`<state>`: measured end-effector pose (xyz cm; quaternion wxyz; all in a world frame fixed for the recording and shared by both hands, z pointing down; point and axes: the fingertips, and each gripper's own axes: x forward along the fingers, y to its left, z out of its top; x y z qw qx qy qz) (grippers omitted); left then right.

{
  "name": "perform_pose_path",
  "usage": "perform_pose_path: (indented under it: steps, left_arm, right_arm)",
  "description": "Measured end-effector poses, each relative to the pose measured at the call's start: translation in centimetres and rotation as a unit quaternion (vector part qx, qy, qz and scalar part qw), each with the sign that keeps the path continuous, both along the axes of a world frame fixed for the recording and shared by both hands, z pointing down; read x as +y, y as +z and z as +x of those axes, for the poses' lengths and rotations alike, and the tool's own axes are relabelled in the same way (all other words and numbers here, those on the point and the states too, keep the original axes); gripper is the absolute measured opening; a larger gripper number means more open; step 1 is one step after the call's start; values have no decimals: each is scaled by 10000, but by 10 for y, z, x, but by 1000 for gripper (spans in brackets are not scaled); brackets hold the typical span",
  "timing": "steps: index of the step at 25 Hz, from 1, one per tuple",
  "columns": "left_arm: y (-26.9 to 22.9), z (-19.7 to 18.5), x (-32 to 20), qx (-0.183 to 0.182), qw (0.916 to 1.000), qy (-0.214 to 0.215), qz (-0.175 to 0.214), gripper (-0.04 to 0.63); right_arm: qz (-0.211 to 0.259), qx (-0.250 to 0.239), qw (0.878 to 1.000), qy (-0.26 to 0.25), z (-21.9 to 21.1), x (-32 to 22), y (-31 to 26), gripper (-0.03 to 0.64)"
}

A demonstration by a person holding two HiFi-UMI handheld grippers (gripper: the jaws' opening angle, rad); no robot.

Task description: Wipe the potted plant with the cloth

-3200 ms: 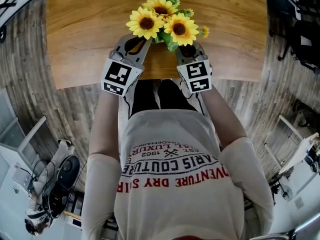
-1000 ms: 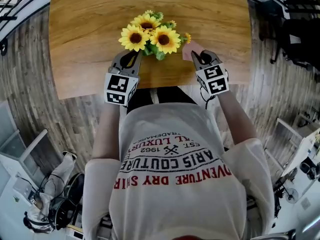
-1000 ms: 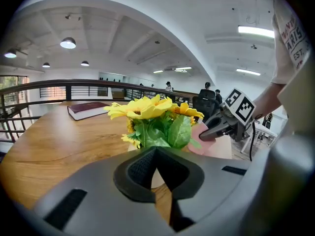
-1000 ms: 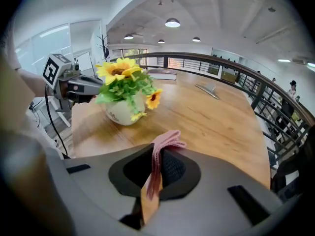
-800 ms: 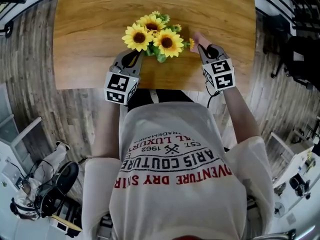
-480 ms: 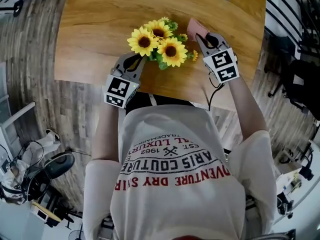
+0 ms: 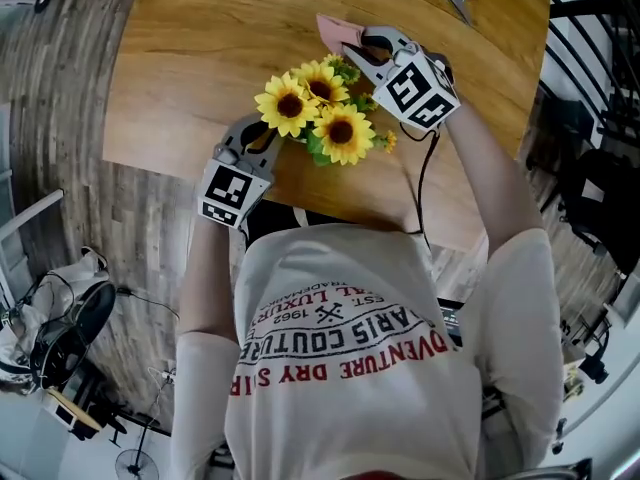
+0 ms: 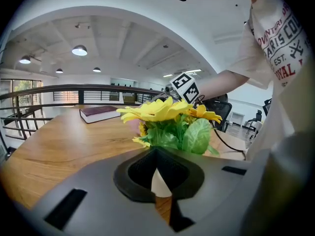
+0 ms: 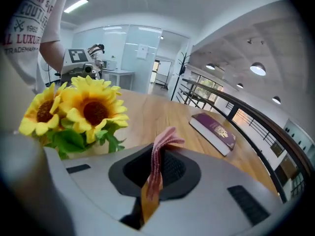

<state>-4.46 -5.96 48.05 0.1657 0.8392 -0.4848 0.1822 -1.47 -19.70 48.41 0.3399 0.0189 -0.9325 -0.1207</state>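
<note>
potted plant (image 7: 318, 110) on surface (image 7: 180, 48), near its front edge | left gripper (image 7: 268, 136) just beside plant, front-left | right gripper (image 7: 352, 46) behind plant, slightly right | cloth (image 7: 335, 28) between its fingers | book (image 9: 213, 127) on surface, well beyond plant

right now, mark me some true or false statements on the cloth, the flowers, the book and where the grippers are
1. The right gripper pinches a pink cloth. True.
2. The plant has red roses. False: they are yellow sunflowers.
3. A purple book lies flat on the table. True.
4. The left gripper is far from the plant. False: it sits right beside the sunflowers, on the person's side.
</note>
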Motion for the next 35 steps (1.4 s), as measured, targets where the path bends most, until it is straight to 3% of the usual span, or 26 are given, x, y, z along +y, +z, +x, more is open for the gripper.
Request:
perform_pose_path:
  steps: [6, 14, 26, 35]
  left_arm:
    - [-2, -3, -3, 210, 9995, -246, 0, 15]
    - [0, -5, -3, 273, 9984, -495, 8, 15]
    - [5, -3, -9, 144, 9977, -659, -101, 15]
    - [5, -4, -8, -125, 9986, -501, -64, 15]
  right_arm:
    - [-500, 100, 9920, -1155, -40, 32, 9, 37]
    - [-1213, 723, 9673, -2109, -31, 62, 24, 37]
    - [-1575, 1463, 9341, -2850, -5, 89, 33, 36]
    - [-1749, 1444, 9319, -2831, 12, 96, 33, 35]
